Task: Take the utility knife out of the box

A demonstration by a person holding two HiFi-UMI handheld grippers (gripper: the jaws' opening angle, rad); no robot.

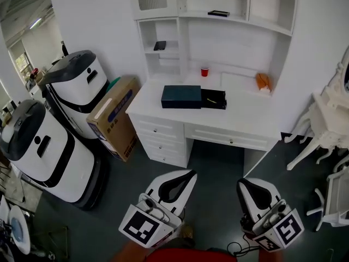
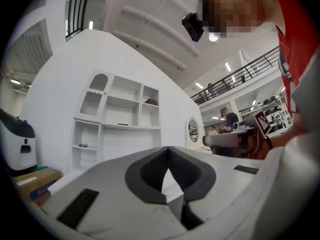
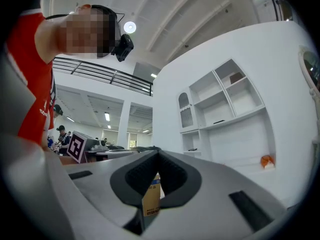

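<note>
Box [image 1: 181,96], a flat, matte dark-teal rectangle on the smooth white surface [image 1: 245,119], has its black tray [image 1: 214,99] slid out; left tool [image 1: 190,174] and right tool [image 1: 243,183] are both pinched together, empty.

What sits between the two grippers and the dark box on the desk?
Head view: only dark floor, then the desk drawer front, before the box.
</note>
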